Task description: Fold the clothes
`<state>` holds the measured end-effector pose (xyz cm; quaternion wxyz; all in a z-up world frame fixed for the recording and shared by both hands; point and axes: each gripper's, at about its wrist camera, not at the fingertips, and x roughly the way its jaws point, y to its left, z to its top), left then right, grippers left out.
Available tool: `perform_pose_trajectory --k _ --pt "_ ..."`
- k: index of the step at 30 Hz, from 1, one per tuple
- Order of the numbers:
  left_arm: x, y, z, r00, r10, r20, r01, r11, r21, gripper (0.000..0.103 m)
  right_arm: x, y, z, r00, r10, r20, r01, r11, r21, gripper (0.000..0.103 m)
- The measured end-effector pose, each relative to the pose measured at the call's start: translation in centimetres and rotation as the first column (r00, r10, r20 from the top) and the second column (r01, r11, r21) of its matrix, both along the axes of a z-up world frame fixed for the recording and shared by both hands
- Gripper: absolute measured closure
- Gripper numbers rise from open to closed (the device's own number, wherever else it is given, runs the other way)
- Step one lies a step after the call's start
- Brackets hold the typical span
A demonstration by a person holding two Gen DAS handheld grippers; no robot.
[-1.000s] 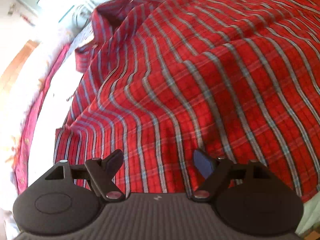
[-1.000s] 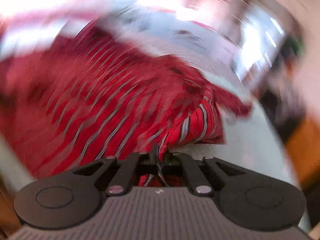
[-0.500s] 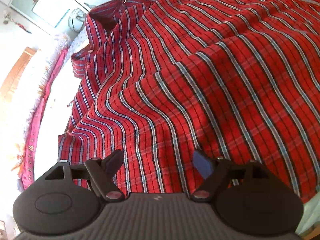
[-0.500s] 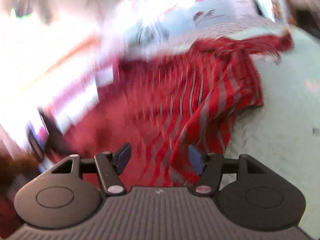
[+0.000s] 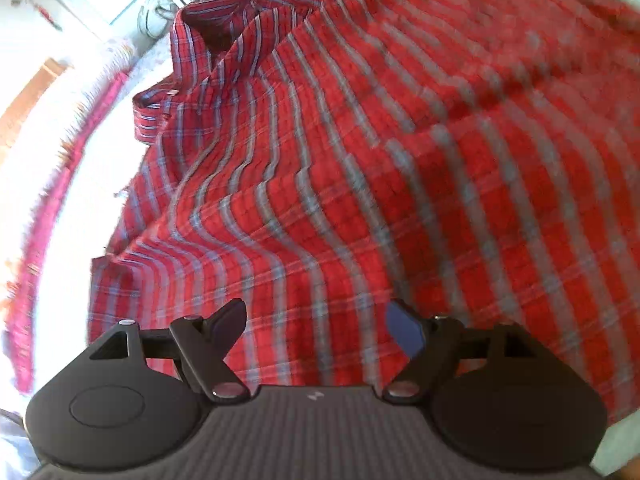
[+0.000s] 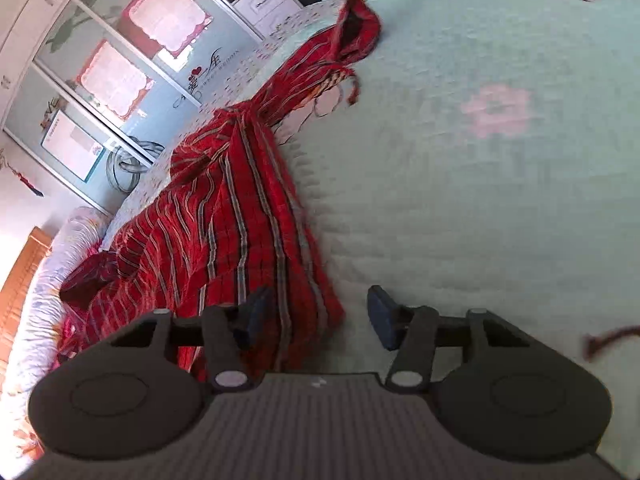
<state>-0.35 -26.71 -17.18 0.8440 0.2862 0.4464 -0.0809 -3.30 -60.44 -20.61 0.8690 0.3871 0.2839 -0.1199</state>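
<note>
A red plaid shirt (image 5: 360,160) lies spread on the bed and fills the left wrist view, its collar (image 5: 216,20) at the far top left. My left gripper (image 5: 316,316) hovers open just over the shirt's near hem, with nothing pinched. In the right wrist view the same shirt (image 6: 240,208) runs as a bunched strip along the left, one sleeve (image 6: 352,28) reaching to the far end. My right gripper (image 6: 319,304) is closing, its jaws still apart. The shirt's near edge lies between them beside the left finger (image 6: 256,312), and the pads do not press it.
A pale green quilted bedcover (image 6: 480,200) with pink flower patches takes up the right of the right wrist view. A white wardrobe with glass doors (image 6: 120,60) stands beyond the bed. Pink-trimmed bedding (image 5: 52,208) runs along the left bed edge.
My right gripper let go of the shirt fold it held, opened, and swung and rolled to the shirt's edge by the bare bedcover. The left gripper stayed open over the hem.
</note>
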Motion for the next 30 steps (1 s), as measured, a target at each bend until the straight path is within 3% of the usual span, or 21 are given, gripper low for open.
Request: perform_pose_trajectory --k 1,2,4,6,8,10,11,13,14,15,16,17,19,20,21,23,26,28,30 --pt "-0.1 -0.3 0.2 1.000 -0.014 -0.008 0.014 0.999 -0.036 0.023 0.3 0.2 0.1 1.000 0.014 -0.008 -0.014 1.000 -0.025 0.093" --pt "-0.3 -0.7 0.4 0.999 -0.029 -0.015 0.028 0.997 -0.071 0.023 0.2 0.2 0.2 0.999 0.022 -0.025 -0.023 0.999 -0.049 0.102" --pt "-0.5 -1.5 0.2 0.998 -0.060 -0.026 0.057 0.994 -0.092 0.023 0.0 0.2 0.9 0.997 0.030 -0.065 -0.039 0.990 -0.133 0.102" --pt "-0.7 -2.2 -0.6 0.997 -0.069 -0.031 0.067 0.995 -0.068 0.023 -0.8 0.4 3.8 0.993 -0.002 -0.121 -0.043 0.929 -0.367 0.102" --pt "-0.8 -2.1 -0.9 0.998 -0.062 -0.031 0.059 0.995 -0.081 0.022 -1.4 0.7 6.6 0.984 -0.050 -0.169 -0.059 0.808 -0.586 0.102" --pt "-0.6 -1.7 -0.9 0.998 -0.047 -0.041 0.043 0.993 -0.108 0.021 -1.9 1.0 9.5 0.971 -0.121 -0.206 -0.093 0.604 -0.792 0.102" --pt "-0.5 -1.4 -0.9 0.998 -0.040 -0.048 0.034 0.992 -0.121 0.020 -1.9 0.7 10.6 0.965 -0.145 -0.220 -0.112 0.529 -0.841 0.101" --pt "-0.3 -1.1 -0.9 0.998 -0.029 -0.061 0.020 0.990 -0.139 0.020 -1.5 -1.1 11.2 0.955 -0.144 -0.260 -0.144 0.541 -0.828 0.097" --pt "-0.2 -0.9 -0.9 0.997 -0.025 -0.067 0.015 0.989 -0.146 0.020 -1.3 -2.0 11.6 0.950 -0.143 -0.279 -0.159 0.548 -0.821 0.086" --pt "-0.1 -0.7 -0.9 0.997 -0.024 -0.068 0.014 0.989 -0.148 0.019 -1.3 -2.9 11.7 0.949 -0.146 -0.280 -0.154 0.562 -0.813 0.070" --pt "-0.1 -0.6 -0.9 0.997 -0.027 -0.067 0.017 0.989 -0.146 0.019 -1.6 -4.0 11.6 0.956 -0.157 -0.248 -0.110 0.590 -0.800 0.063" --pt "-0.1 -0.5 -0.9 0.997 -0.029 -0.065 0.020 0.989 -0.145 0.019 -2.1 -5.1 11.5 0.966 -0.150 -0.211 -0.070 0.635 -0.769 0.060" --pt "-0.3 -0.5 -1.0 0.998 -0.037 -0.059 0.029 0.990 -0.141 0.017 -4.7 -7.5 11.1 0.993 -0.080 -0.092 0.011 0.811 -0.585 0.059" --pt "-0.3 -0.4 -1.1 0.998 -0.040 -0.055 0.032 0.990 -0.138 0.015 -6.3 -8.5 10.8 0.996 -0.079 -0.034 0.053 0.872 -0.486 0.057" --pt "-0.3 -0.3 -1.1 0.998 -0.038 -0.053 0.031 0.991 -0.133 0.013 -7.9 -9.2 10.3 0.993 -0.120 0.001 0.109 0.899 -0.424 0.053" --pt "-0.1 -0.2 -1.2 0.998 -0.034 -0.050 0.027 0.992 -0.123 0.009 -11.5 -10.4 8.8 0.982 -0.181 0.059 0.191 0.933 -0.305 0.050" --pt "0.1 0.0 -1.3 0.999 -0.026 -0.046 0.021 0.994 -0.109 0.000 -16.3 -11.0 5.8 0.960 -0.272 0.064 0.278 0.953 -0.123 0.043" --pt "0.2 0.2 -1.4 0.999 -0.006 -0.051 0.000 0.993 -0.114 0.000 -18.1 -10.6 3.1 0.966 -0.254 0.044 0.252 0.966 0.048 0.042" --pt "0.4 0.4 -1.4 0.998 0.011 -0.060 -0.019 0.992 -0.123 0.000 -19.6 -9.1 0.9 0.972 -0.228 0.048 0.218 0.964 0.155 0.038"
